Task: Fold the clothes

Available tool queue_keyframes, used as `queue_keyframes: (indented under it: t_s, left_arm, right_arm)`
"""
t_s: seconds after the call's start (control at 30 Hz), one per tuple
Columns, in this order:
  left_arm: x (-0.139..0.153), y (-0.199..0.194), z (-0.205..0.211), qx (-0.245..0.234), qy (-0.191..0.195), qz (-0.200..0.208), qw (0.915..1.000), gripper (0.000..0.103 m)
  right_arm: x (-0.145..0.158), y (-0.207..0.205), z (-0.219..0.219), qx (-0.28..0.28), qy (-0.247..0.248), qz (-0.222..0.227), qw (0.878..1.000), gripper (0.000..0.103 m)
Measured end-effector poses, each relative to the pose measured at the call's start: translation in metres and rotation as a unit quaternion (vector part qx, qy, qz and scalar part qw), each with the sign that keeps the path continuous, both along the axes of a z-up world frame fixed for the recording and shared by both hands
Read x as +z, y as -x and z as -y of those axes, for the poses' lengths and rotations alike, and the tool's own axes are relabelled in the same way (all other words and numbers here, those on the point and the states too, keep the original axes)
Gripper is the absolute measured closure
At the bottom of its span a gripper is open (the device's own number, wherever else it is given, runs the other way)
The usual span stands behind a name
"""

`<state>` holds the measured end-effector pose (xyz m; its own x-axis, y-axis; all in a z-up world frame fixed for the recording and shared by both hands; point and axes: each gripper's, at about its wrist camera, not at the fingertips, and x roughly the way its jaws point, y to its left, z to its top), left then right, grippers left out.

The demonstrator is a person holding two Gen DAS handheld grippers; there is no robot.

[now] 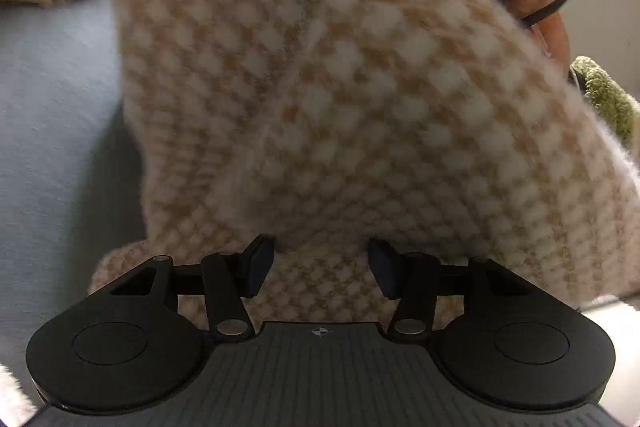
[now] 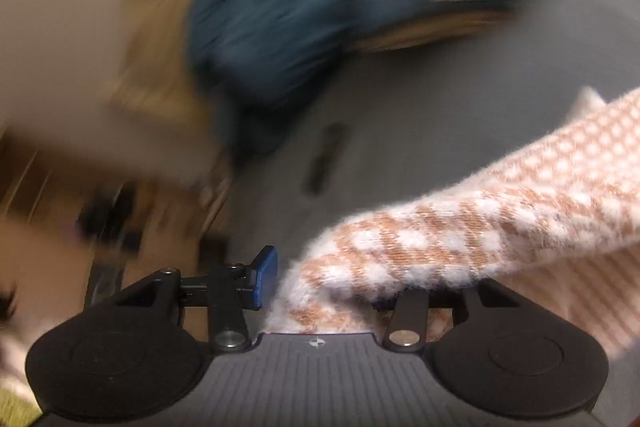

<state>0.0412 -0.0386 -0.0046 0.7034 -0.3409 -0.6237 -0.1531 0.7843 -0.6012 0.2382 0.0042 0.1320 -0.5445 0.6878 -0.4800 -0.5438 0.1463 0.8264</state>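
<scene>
One fuzzy checked sweater (image 1: 360, 107), cream and tan, is lifted off the grey bed (image 1: 48, 131) and fills most of the left wrist view. The left gripper (image 1: 320, 267) has its two fingers clamped on a bunched fold of the sweater. In the right wrist view the right gripper (image 2: 320, 279) is closed on another part of the same sweater (image 2: 460, 227); one blue fingertip (image 2: 266, 275) shows, the other is buried under the fabric. Beyond the sweater lies one blurred pile of blue clothes (image 2: 272, 27). Near the sweater's right edge, one green fleecy sleeve (image 1: 608, 99) shows.
</scene>
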Motion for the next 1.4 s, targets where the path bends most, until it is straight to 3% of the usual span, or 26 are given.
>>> queue_keyframes:
  t_s: [0.07, 0.17, 0.23, 0.33, 0.47, 0.6, 0.77, 0.87, 0.9, 0.97, 1.13, 1.2, 1.27, 1.3, 1.37, 1.4]
  left_arm:
    - [0.0, 0.007, -0.013, 0.024, 0.011, 0.002, 0.9997, 0.051]
    - [-0.012, 0.006, -0.03, 0.053, 0.036, -0.013, 0.9978, 0.05]
    - [-0.021, 0.0, -0.037, 0.067, 0.04, -0.023, 0.9967, 0.048]
    - [-0.033, -0.009, -0.046, 0.079, 0.052, -0.034, 0.995, 0.043]
    - [-0.042, -0.021, -0.051, 0.085, 0.063, -0.041, 0.9935, 0.042]
    - [-0.044, -0.028, -0.047, 0.089, 0.066, -0.047, 0.9927, 0.042]
    - [-0.045, -0.035, -0.037, 0.089, 0.061, -0.053, 0.9928, 0.042]
    - [-0.045, -0.038, -0.031, 0.088, 0.054, -0.055, 0.9931, 0.041]
    - [-0.045, -0.04, -0.029, 0.088, 0.052, -0.057, 0.9931, 0.041]
    - [-0.045, -0.042, -0.025, 0.089, 0.045, -0.059, 0.9932, 0.041]
    - [-0.042, -0.044, -0.014, 0.093, 0.025, -0.069, 0.993, 0.041]
    - [-0.036, -0.034, -0.018, 0.095, 0.011, -0.072, 0.9928, 0.041]
    - [-0.028, -0.027, -0.019, 0.099, -0.005, -0.07, 0.9926, 0.041]
    - [-0.026, -0.022, -0.021, 0.105, -0.012, -0.068, 0.9921, 0.041]
    - [-0.019, -0.006, -0.037, 0.122, -0.016, -0.068, 0.99, 0.041]
    - [-0.018, -0.006, -0.049, 0.132, -0.015, -0.074, 0.9884, 0.04]
  right_arm:
    - [0.008, 0.014, -0.031, 0.041, 0.0, 0.019, 0.999, 0.054]
    - [-0.004, 0.015, -0.071, 0.058, 0.04, 0.037, 0.997, 0.052]
    - [-0.018, 0.0, -0.084, 0.022, 0.086, 0.053, 0.995, 0.044]
    - [-0.032, -0.041, -0.075, -0.074, 0.137, 0.049, 0.987, 0.039]
    - [-0.021, -0.083, -0.023, -0.179, 0.145, 0.044, 0.972, 0.031]
    - [0.003, -0.092, 0.07, -0.275, 0.126, 0.065, 0.951, 0.029]
    - [0.024, -0.069, 0.207, -0.39, 0.111, 0.114, 0.907, 0.029]
    - [0.029, -0.031, 0.279, -0.428, 0.092, 0.126, 0.89, 0.024]
    - [0.029, -0.013, 0.296, -0.431, 0.082, 0.128, 0.889, 0.021]
    - [0.027, 0.021, 0.323, -0.428, 0.062, 0.116, 0.894, 0.001]
    - [-0.022, 0.065, 0.311, -0.393, 0.071, 0.065, 0.915, 0.0]
    - [-0.051, 0.063, 0.293, -0.384, 0.094, 0.052, 0.917, 0.003]
    - [-0.07, 0.058, 0.272, -0.377, 0.119, 0.057, 0.917, 0.014]
    - [-0.075, 0.055, 0.263, -0.37, 0.132, 0.068, 0.917, 0.023]
    - [-0.079, 0.05, 0.245, -0.352, 0.16, 0.102, 0.917, 0.053]
    - [-0.078, 0.047, 0.24, -0.346, 0.17, 0.115, 0.916, 0.062]
